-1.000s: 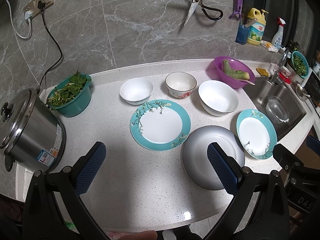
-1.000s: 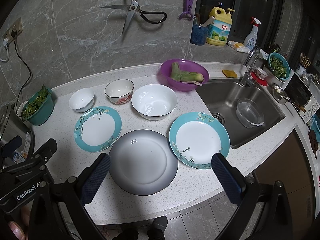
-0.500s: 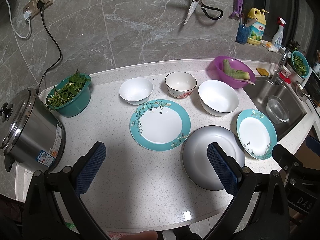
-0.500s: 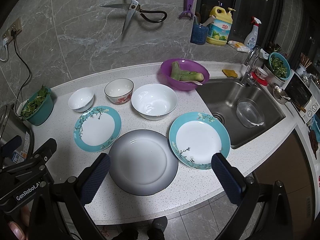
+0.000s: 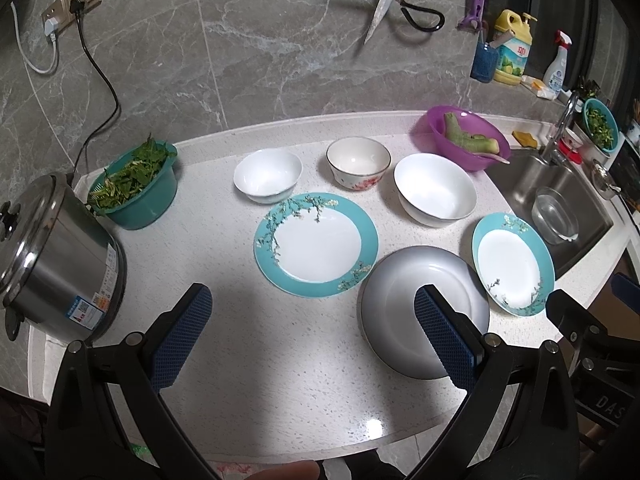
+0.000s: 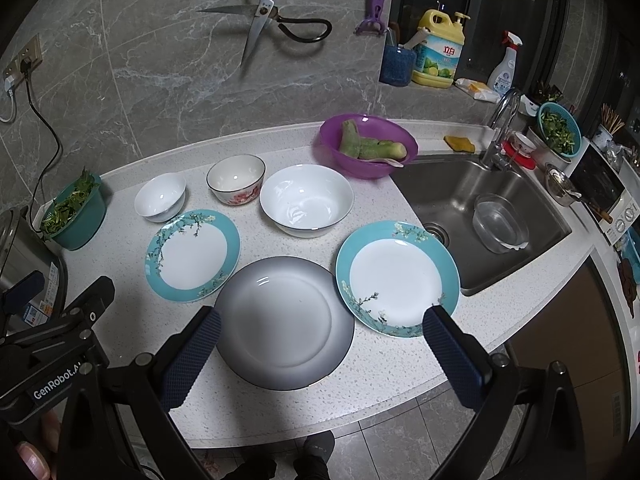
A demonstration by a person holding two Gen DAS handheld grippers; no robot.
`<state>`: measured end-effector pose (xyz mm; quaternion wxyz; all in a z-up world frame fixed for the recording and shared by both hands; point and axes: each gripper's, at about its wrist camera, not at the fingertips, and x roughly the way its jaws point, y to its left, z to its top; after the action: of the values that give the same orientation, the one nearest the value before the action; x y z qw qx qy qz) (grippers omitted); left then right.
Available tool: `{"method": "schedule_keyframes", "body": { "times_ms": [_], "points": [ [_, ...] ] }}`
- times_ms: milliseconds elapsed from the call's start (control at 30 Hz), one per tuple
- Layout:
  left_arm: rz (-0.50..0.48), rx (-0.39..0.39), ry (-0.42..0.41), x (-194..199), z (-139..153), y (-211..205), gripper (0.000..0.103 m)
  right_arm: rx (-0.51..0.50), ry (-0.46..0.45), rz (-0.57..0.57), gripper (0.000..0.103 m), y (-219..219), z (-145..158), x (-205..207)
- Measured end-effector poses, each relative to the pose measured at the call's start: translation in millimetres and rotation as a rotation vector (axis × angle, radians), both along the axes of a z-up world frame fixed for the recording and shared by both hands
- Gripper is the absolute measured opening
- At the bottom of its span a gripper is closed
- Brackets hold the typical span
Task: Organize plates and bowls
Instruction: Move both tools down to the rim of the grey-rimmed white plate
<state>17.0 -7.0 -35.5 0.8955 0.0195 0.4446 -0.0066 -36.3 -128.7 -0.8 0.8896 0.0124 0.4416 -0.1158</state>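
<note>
altogether three plates (image 6: 284,320) and three bowls (image 6: 306,200), both grippers (image 5: 312,332) spread empty.

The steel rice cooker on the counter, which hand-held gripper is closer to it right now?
Left. The left hand-held gripper hangs open just right of the rice cooker. The right hand-held gripper sits open farther right, over the grey plate.

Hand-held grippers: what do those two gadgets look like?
Each hand-held gripper, left and right, is a black frame with bolted joints and two fingers faced with dark blue textured pads. The left one's body carries white "GenRobot" lettering.
</note>
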Motion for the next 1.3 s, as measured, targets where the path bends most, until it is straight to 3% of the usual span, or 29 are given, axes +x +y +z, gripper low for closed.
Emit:
{"method": "schedule_keyframes", "body": {
  "times_ms": [133,333,400,467,567,700,800,967,1000,1100,1167,1300],
  "points": [
    [0.001,-0.002,0.047,4,-24,-2,0.103,0.03,0.019,0.006,0.103,-20,-15,-1],
    [0.053,-0.079,0.185,13,-97,15,0.102,0.148,0.095,0.045,0.103,-51,-58,0],
    [0.086,-0.19,0.22,15,-126,30,0.102,0.256,0.124,0.072,0.103,-65,-76,2],
    [0.104,-0.222,0.257,17,-146,35,0.102,0.35,0.135,0.078,0.103,-78,-88,5],
    [-0.013,-0.235,0.296,22,-172,22,0.103,0.459,0.155,0.084,0.103,-99,-113,6],
    [-0.11,-0.221,0.279,24,-182,1,0.103,0.597,0.165,0.061,0.099,-124,-142,4],
    [-0.11,-0.239,0.348,38,-190,-4,0.102,0.67,0.125,0.057,0.097,-133,-153,2],
    [-0.189,-0.307,0.409,64,-203,-4,0.1,0.765,0.086,0.032,0.083,-135,-171,12],
    [-0.204,-0.309,0.408,69,-205,-5,0.1,0.789,0.081,0.01,0.076,-137,-177,12],
    [-0.267,-0.268,0.397,83,-206,-11,0.1,0.817,0.052,-0.022,0.072,-139,-184,16],
    [-0.317,-0.281,0.407,90,-208,-14,0.095,0.818,0.033,-0.036,0.07,-138,-186,18],
    [-0.385,-0.317,0.432,97,-217,-24,0.07,0.804,0.026,-0.005,0.063,-132,-189,22]
  ]
}}
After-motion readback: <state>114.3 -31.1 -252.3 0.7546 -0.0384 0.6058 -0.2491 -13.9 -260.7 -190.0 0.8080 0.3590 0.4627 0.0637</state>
